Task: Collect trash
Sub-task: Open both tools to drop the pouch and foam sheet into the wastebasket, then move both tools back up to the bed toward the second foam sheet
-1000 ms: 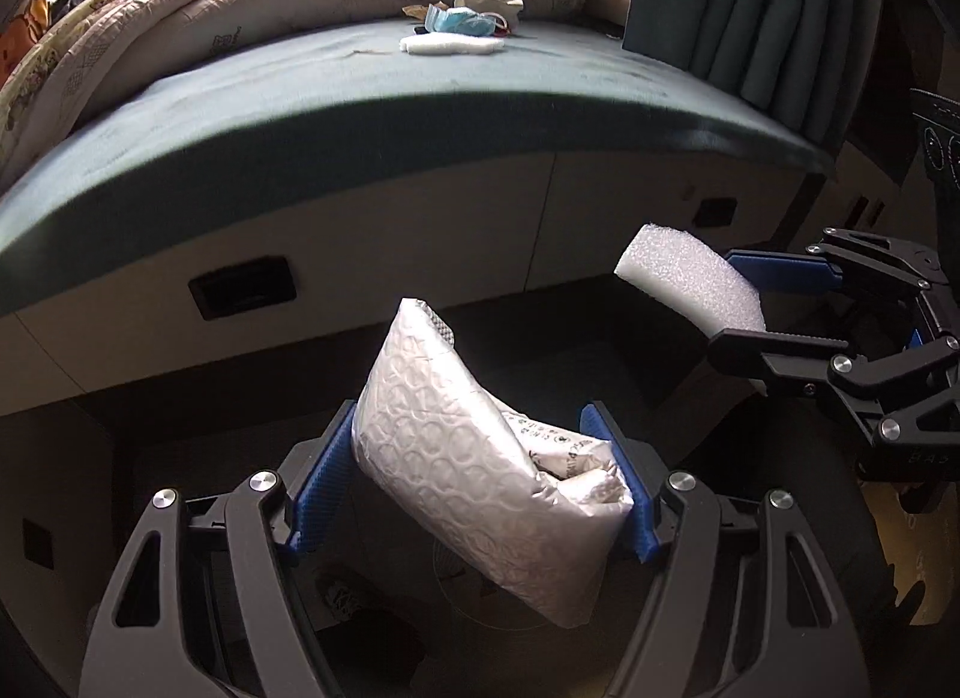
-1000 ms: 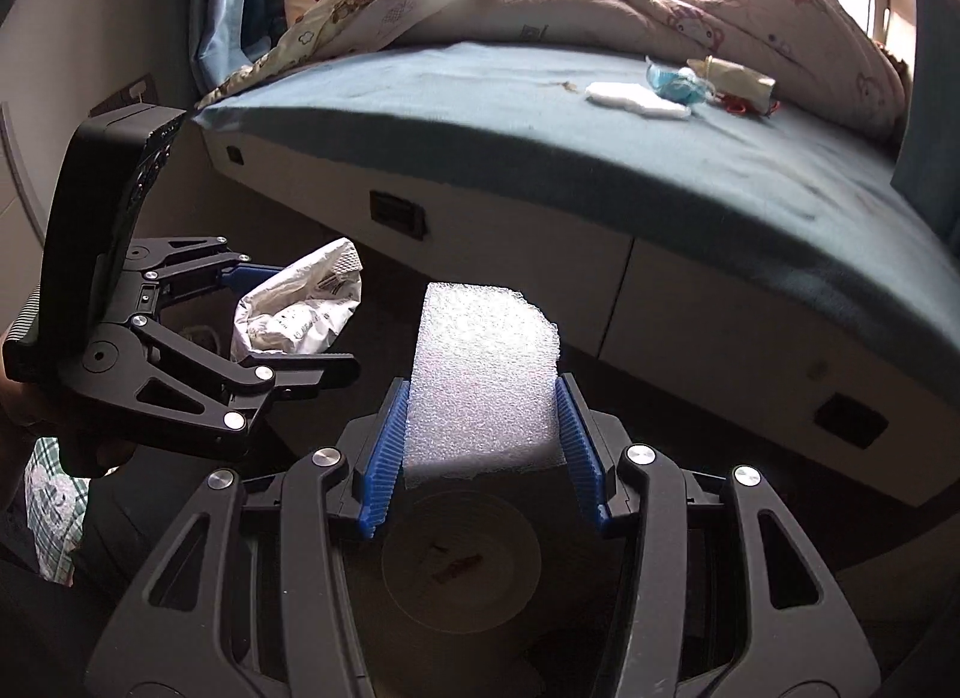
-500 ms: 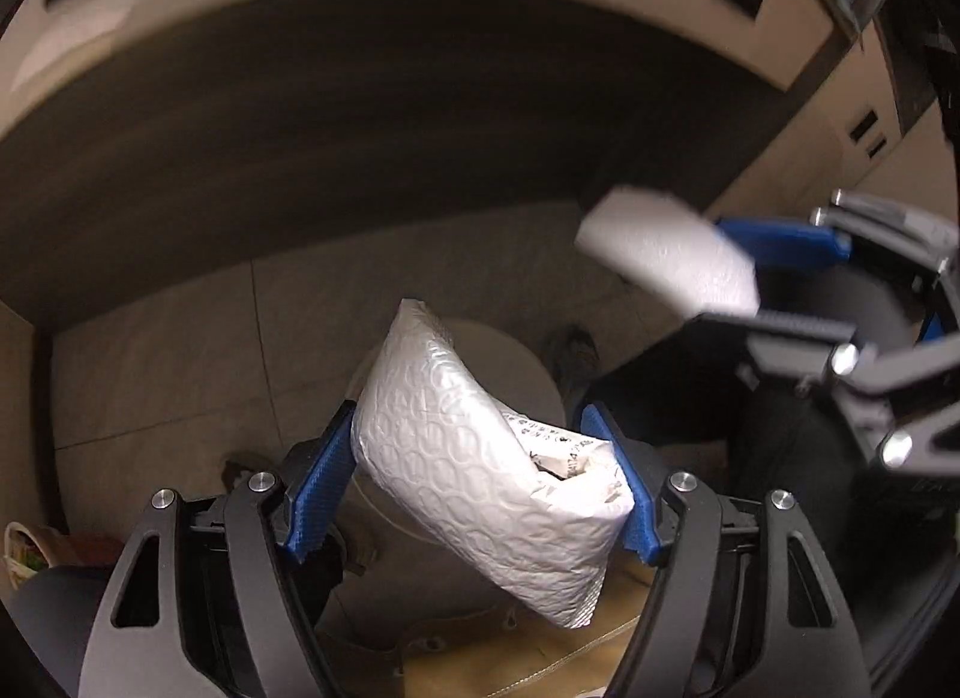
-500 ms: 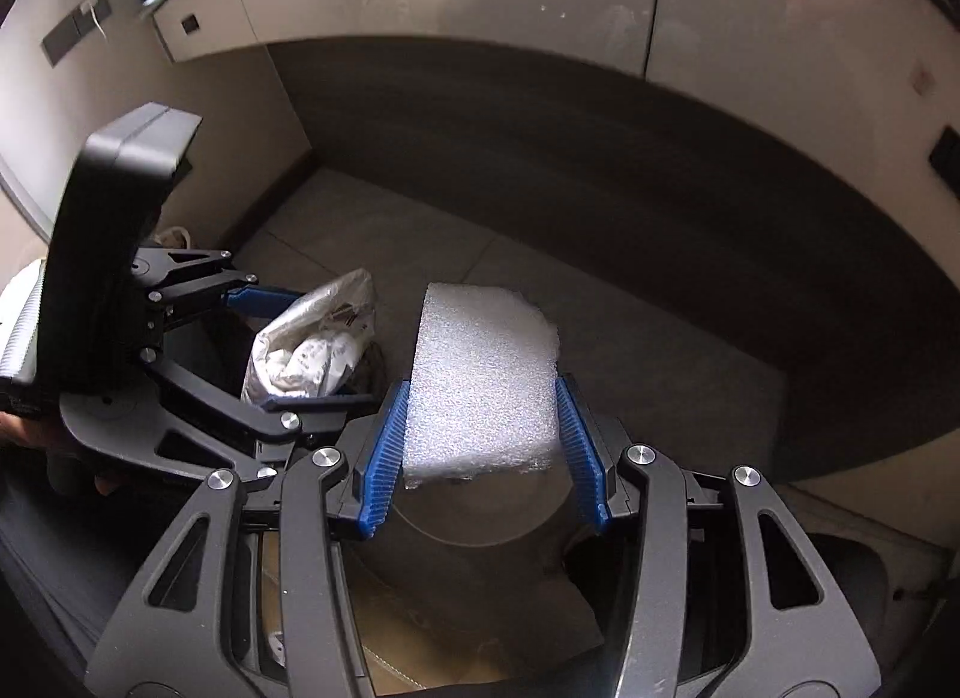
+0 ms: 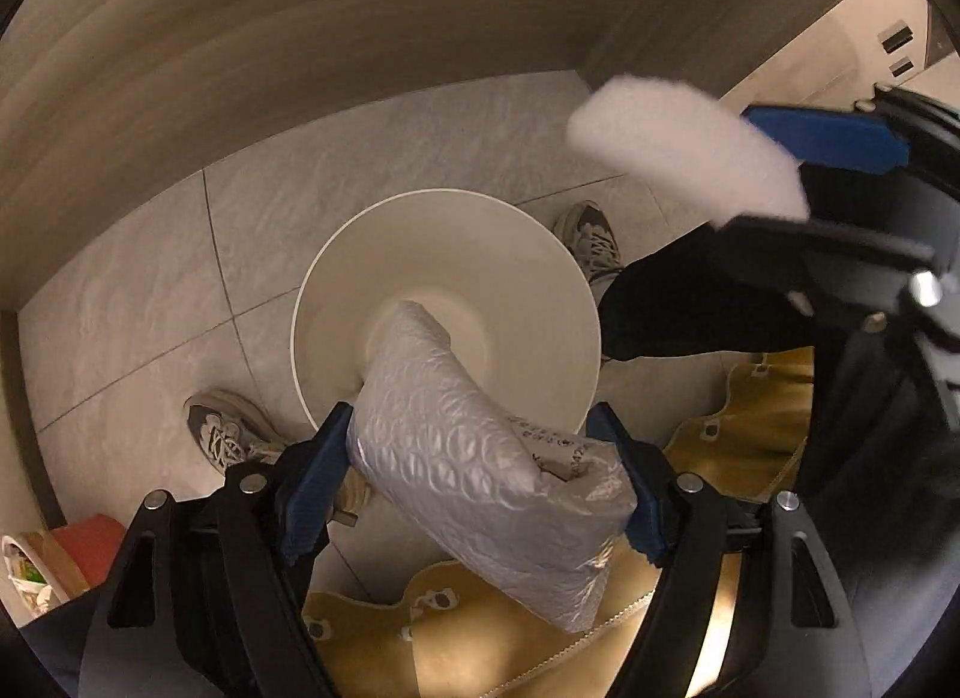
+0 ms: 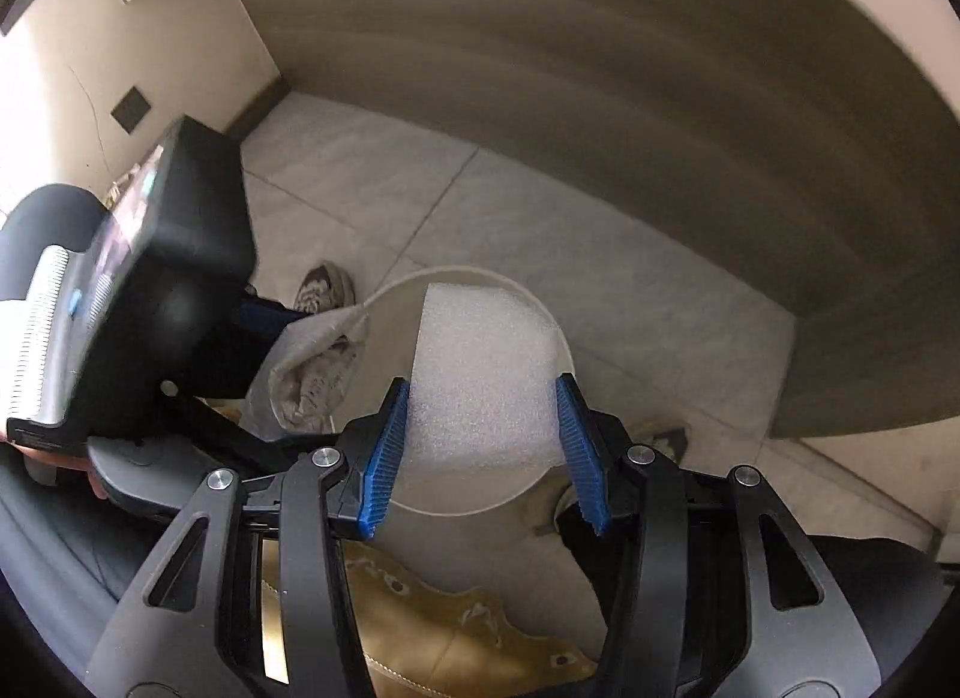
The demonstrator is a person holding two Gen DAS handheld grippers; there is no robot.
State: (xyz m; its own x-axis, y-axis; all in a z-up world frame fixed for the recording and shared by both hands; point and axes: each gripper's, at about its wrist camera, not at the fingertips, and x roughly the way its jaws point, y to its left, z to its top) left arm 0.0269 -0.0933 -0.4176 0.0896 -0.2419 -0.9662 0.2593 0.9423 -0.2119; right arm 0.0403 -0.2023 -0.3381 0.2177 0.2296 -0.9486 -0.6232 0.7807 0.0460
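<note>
A silvery bubble mailer (image 5: 474, 446) sits between the blue pads of my left gripper (image 5: 468, 416), both pads touching it while the jaws are opening. Its upper end hangs over the mouth of a round white bin (image 5: 528, 254) on the floor. My right gripper (image 6: 482, 386) is shut on a white foam piece (image 6: 480, 338), held above the same bin (image 6: 468, 494). In the left wrist view the foam (image 5: 684, 152) and right gripper (image 5: 735, 170) show at upper right. From the right wrist, the mailer (image 6: 312, 362) appears at the left by the bin's rim.
The person's shoes (image 5: 591, 236) (image 5: 222, 428) stand on the grey tiled floor on either side of the bin. A black trouser leg (image 5: 660, 308) and a yellow-brown cloth (image 5: 750, 398) lie below. The dark bed base (image 6: 660, 128) curves behind. A bag (image 5: 36, 566) sits at lower left.
Both grippers have dropped and tipped downward from facing the bed to looking at the floor. The white bin has come into view under the mailer and the foam, both still held.
</note>
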